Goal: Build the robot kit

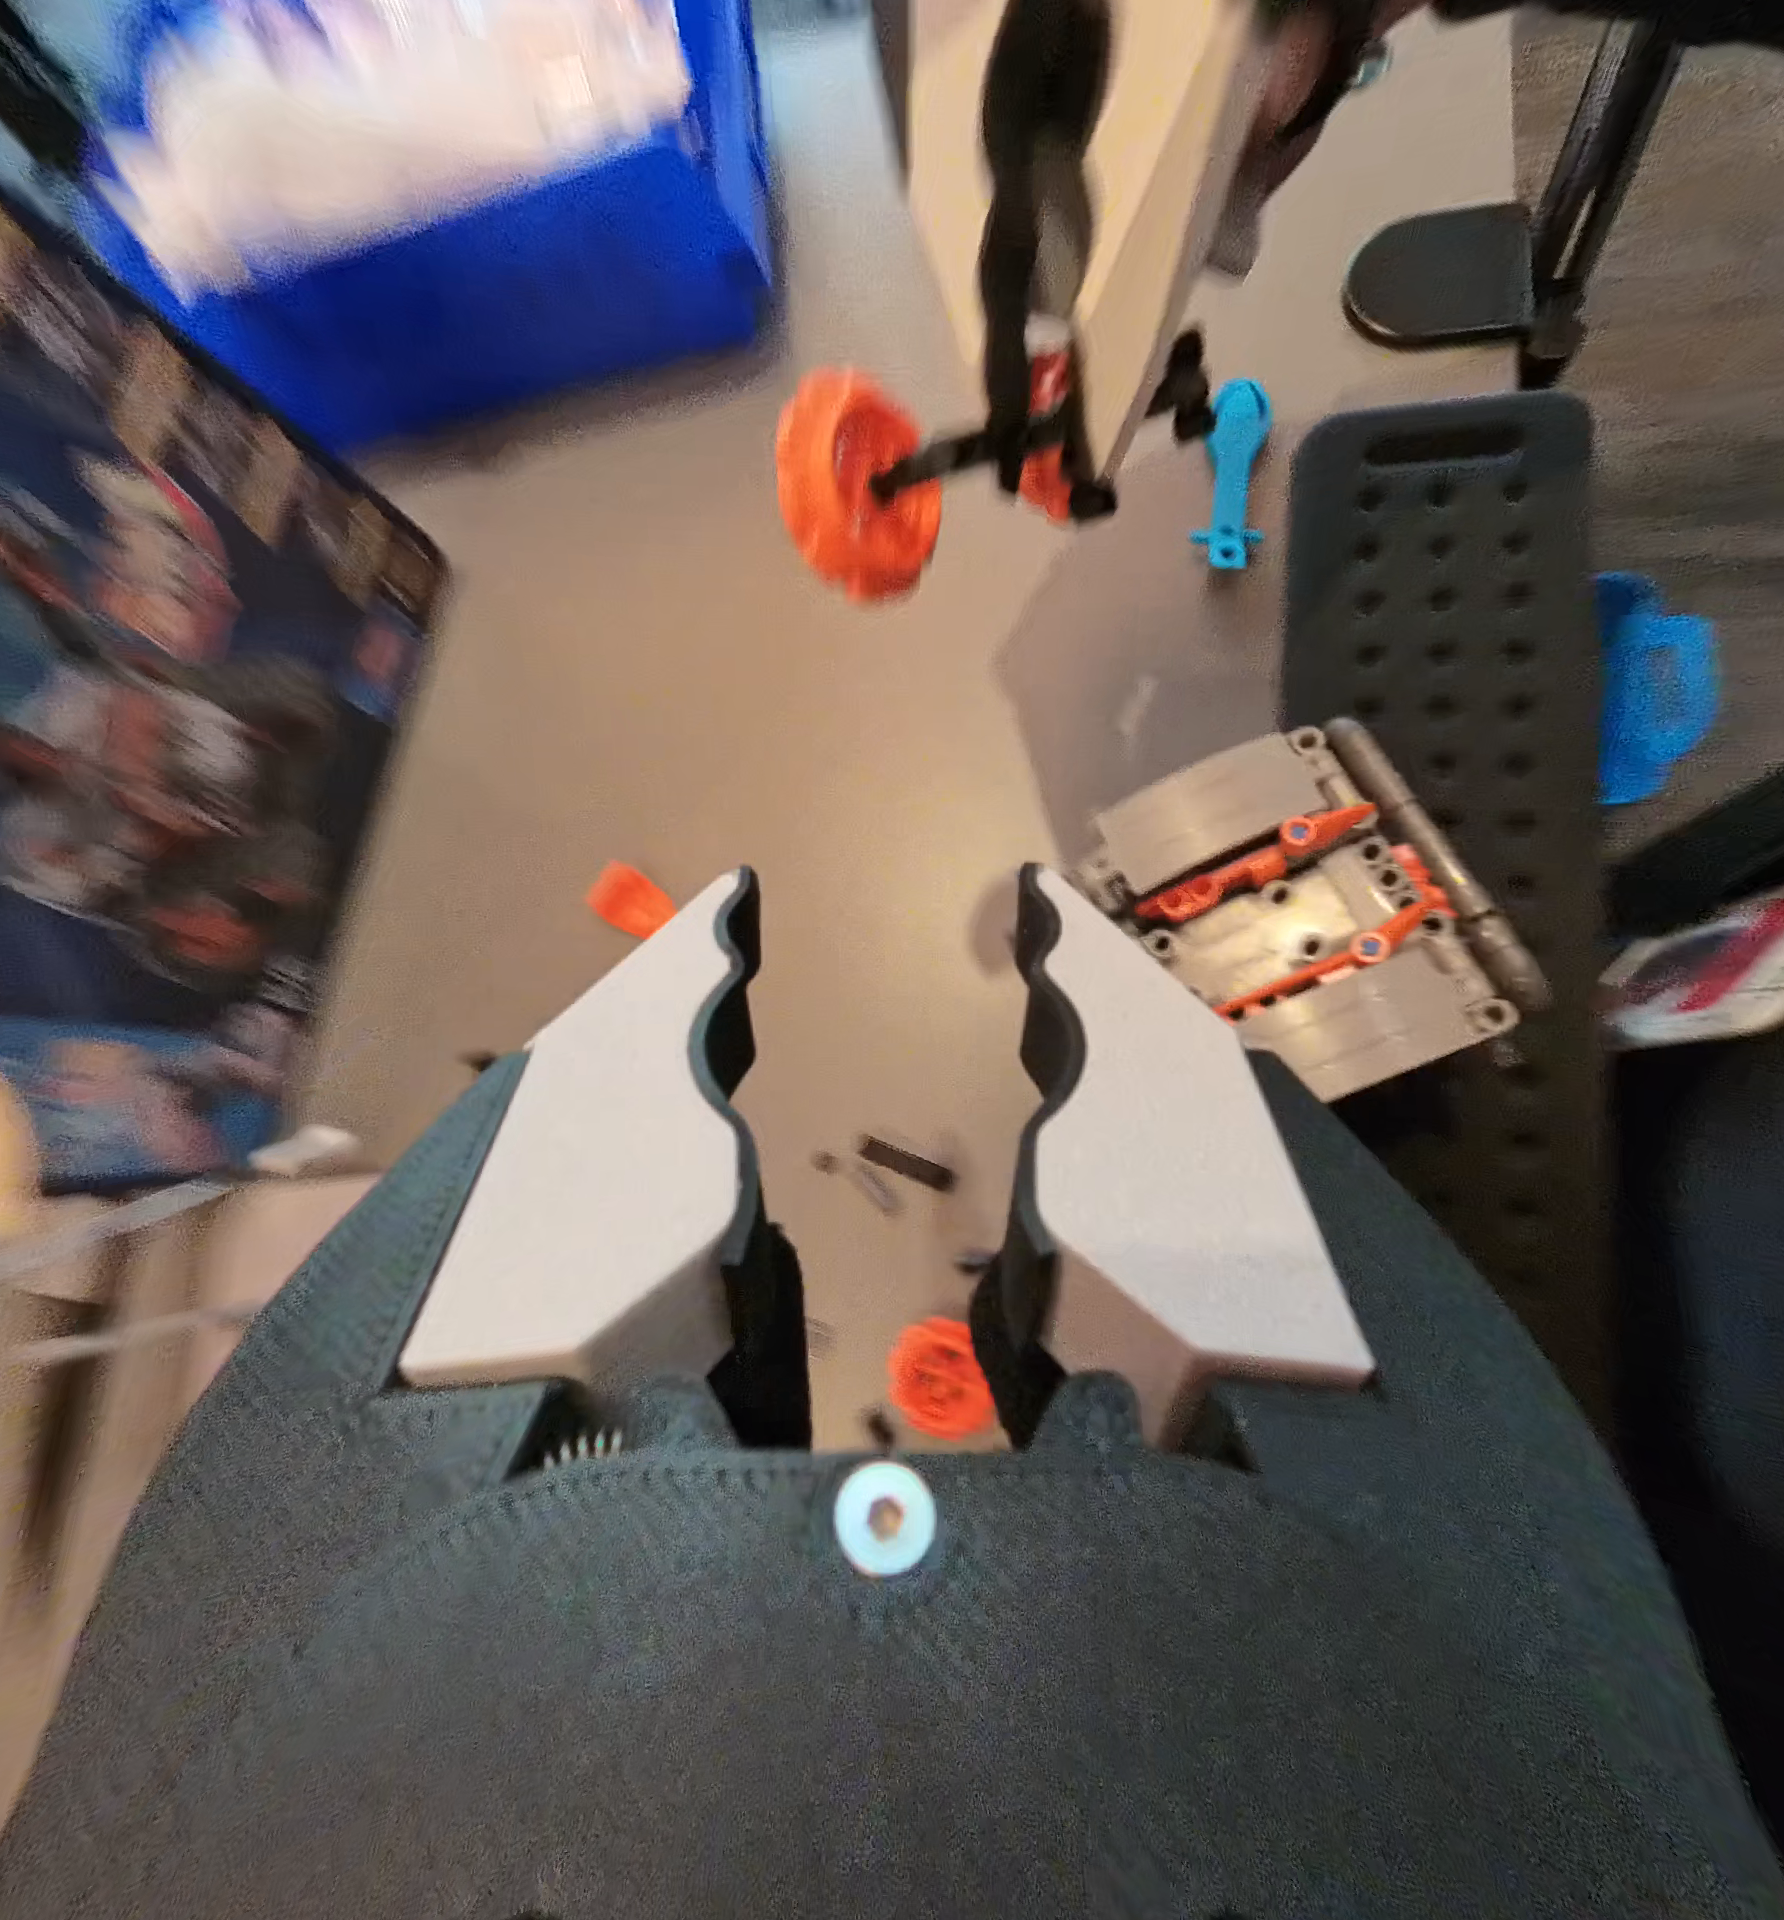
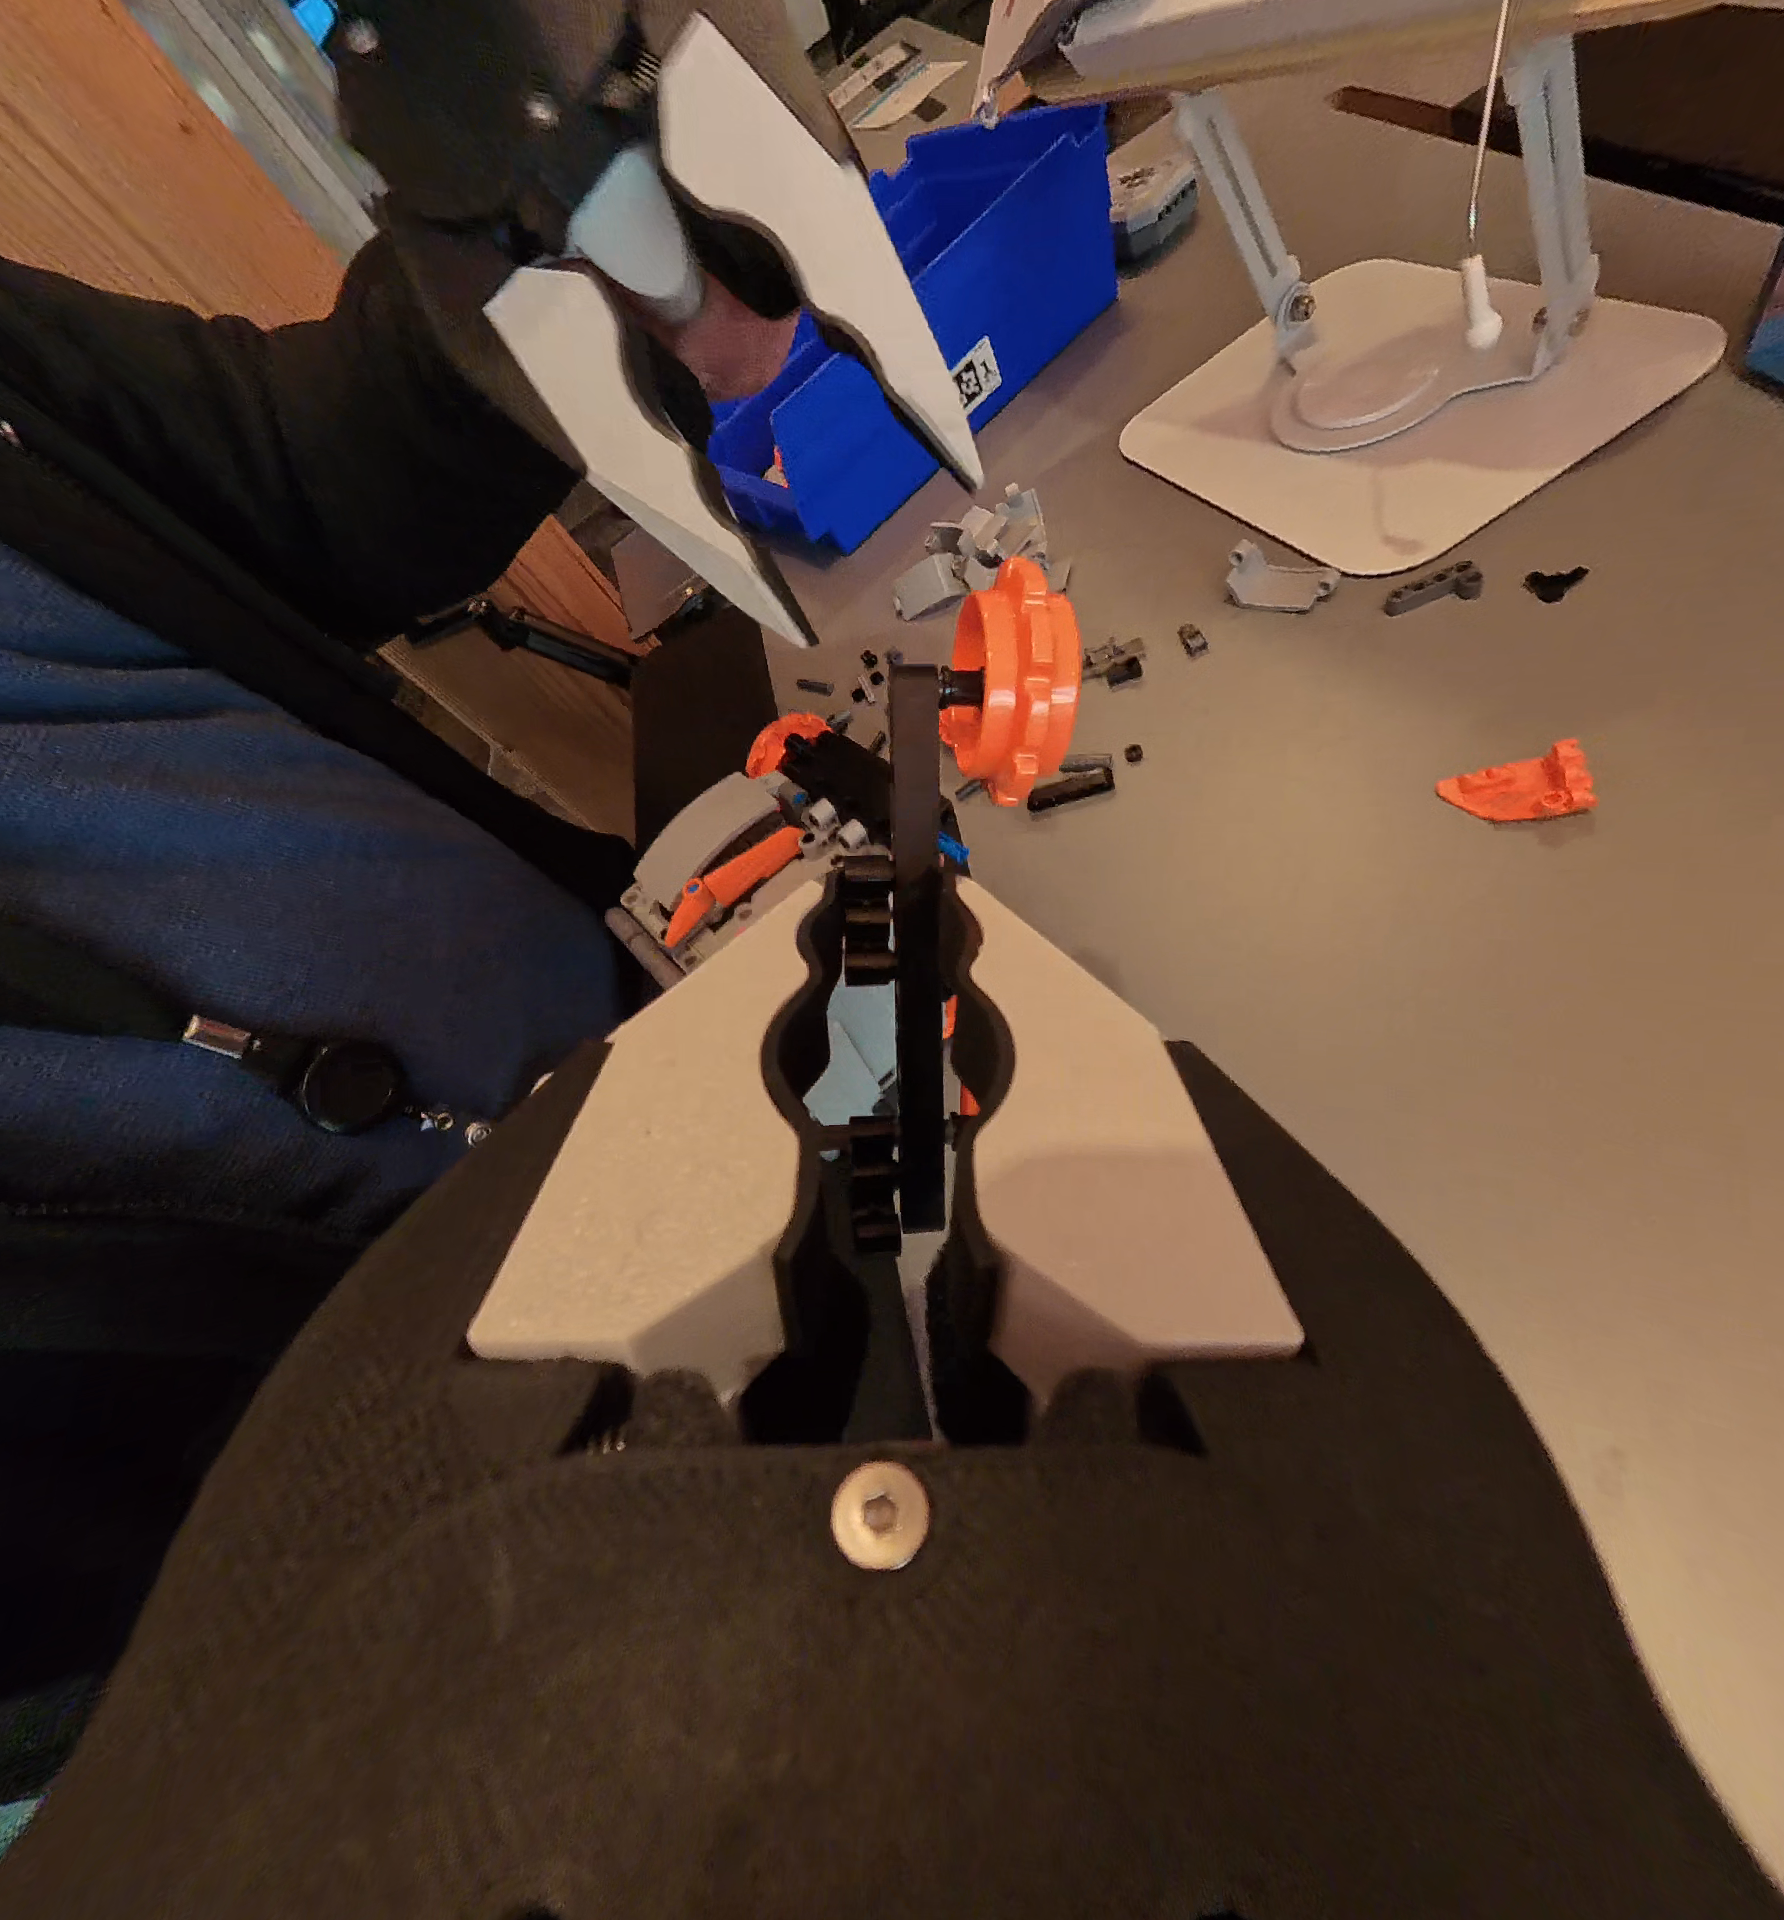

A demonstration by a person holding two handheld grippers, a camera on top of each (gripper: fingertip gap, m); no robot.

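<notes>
Over a grey tabletop [image 2: 1387,1039] strewn with small plastic bricks, the right gripper [image 2: 888,935] clamps a black beam assembly with an orange wheel [image 2: 1013,681] beyond its jaws, best kept level, while the left gripper [image 1: 888,904] hangs empty with jaws parted.

Left gripper [image 1: 886,925] fingers apart, empty; right gripper [image 2: 888,914] fingers clamped.

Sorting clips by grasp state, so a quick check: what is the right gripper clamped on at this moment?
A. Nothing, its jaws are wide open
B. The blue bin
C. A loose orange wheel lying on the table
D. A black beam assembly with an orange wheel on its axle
D: the right gripper has its jaws closed on the black beam assembly, and the orange wheel sits on the axle at its far end.
</notes>
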